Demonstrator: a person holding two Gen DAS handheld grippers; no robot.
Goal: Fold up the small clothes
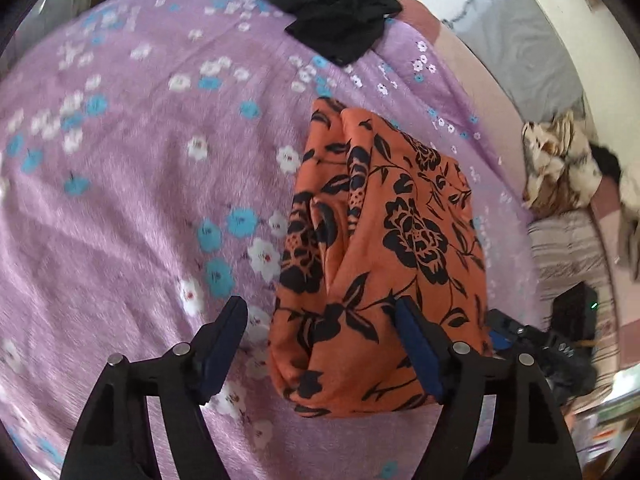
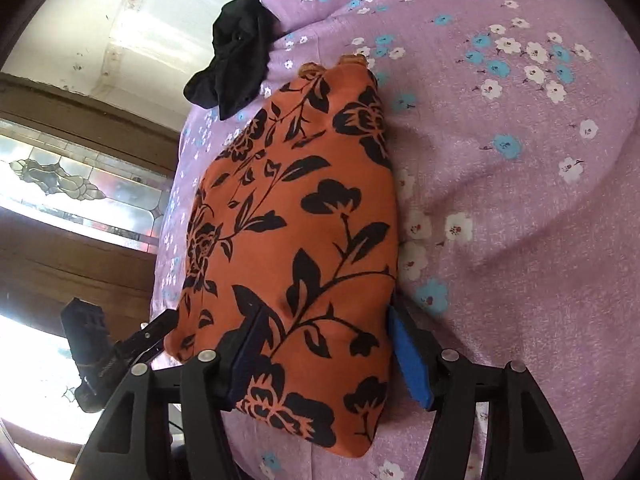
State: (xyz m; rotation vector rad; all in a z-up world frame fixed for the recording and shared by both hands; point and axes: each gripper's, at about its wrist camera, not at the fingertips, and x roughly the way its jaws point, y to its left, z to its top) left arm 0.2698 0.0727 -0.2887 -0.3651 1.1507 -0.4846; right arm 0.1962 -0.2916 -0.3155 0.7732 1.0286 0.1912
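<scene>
1. The orange floral garment (image 1: pixel 380 248) lay folded into a long bundle on the purple flowered bedspread (image 1: pixel 120 200), its long axis running away from both claws toward the black garment (image 1: pixel 332 12) bunched at the far edge of the bed.

2. In the left wrist view, the left claw (image 1: pixel 320 344) stood at the bundle's near end with its fingers apart; the right-hand finger lay against or over the cloth's near corner, while the left-hand finger stood clear over bare bedspread. We could not tell whether the pads pressed the fabric, and nothing was clamped.

3. In the right wrist view, the right claw (image 2: pixel 324 364) straddled the near end of the same bundle: one finger rested on top of the cloth, the blue-padded one sat just beside its edge on the bed side. Its fingers were apart as well, not closed on the fabric.

4. Both hands seemed about equally near the bundle's near end, one at each corner; the left claw's tip showed at the far corner in the right view.

5. We judged the next fold would run along the long axis, near end carried toward the far end.
</scene>
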